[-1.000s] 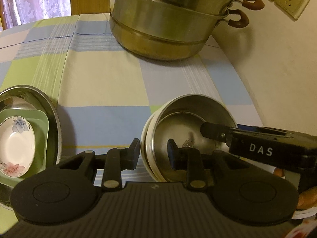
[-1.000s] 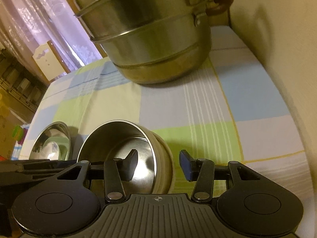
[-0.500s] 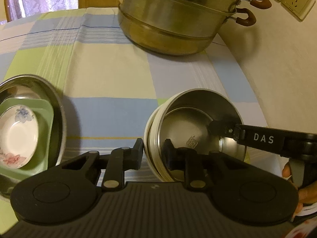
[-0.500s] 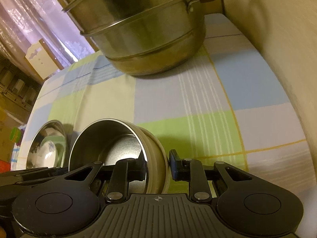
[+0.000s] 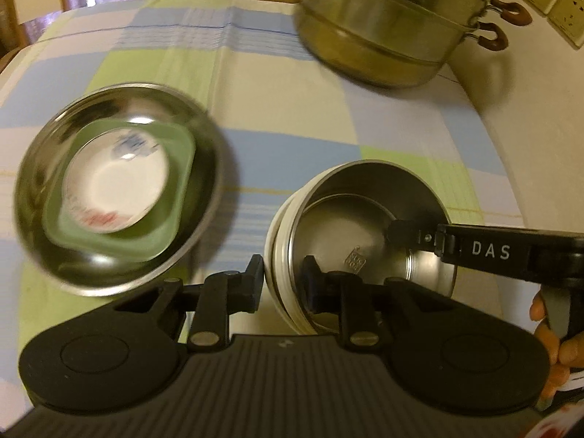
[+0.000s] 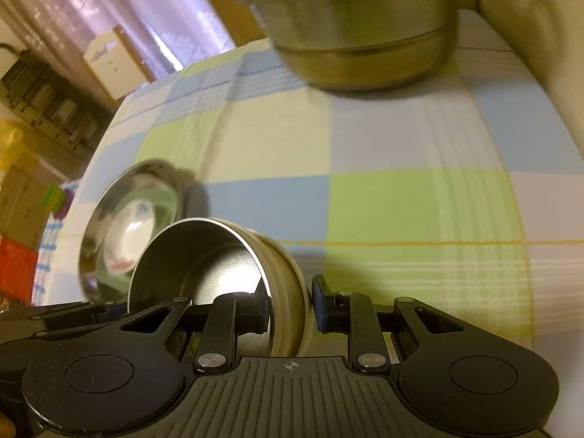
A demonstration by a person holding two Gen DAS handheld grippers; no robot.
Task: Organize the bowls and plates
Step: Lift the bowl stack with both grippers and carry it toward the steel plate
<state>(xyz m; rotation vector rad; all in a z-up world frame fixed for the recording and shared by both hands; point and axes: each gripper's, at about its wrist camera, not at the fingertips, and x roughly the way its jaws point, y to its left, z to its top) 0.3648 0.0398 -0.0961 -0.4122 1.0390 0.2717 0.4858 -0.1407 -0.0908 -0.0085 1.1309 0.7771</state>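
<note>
A steel bowl with a cream outer wall (image 5: 365, 233) (image 6: 204, 259) is gripped from two sides and hangs tilted above the cloth. My left gripper (image 5: 281, 284) is shut on its near-left rim, one finger outside, one inside. My right gripper (image 6: 288, 306) is shut on the opposite rim; its finger (image 5: 405, 235) reaches into the bowl from the right. To the left stands a wide steel dish (image 5: 43, 168) (image 6: 98, 204) holding a green square dish (image 5: 171, 219) with a white flowered bowl (image 5: 116, 186) in it.
A large stacked steel steamer pot (image 5: 394, 29) (image 6: 365, 29) stands at the back of the checked tablecloth (image 5: 284, 127), close to the wall with sockets (image 5: 554, 3). A hand (image 5: 554, 350) holds the right gripper at the lower right edge.
Both grippers closed onto the steel bowl's rim, then carried it left across the table; the wide dish with the nested bowls now lies much closer, and the steamer pot has shifted right.
</note>
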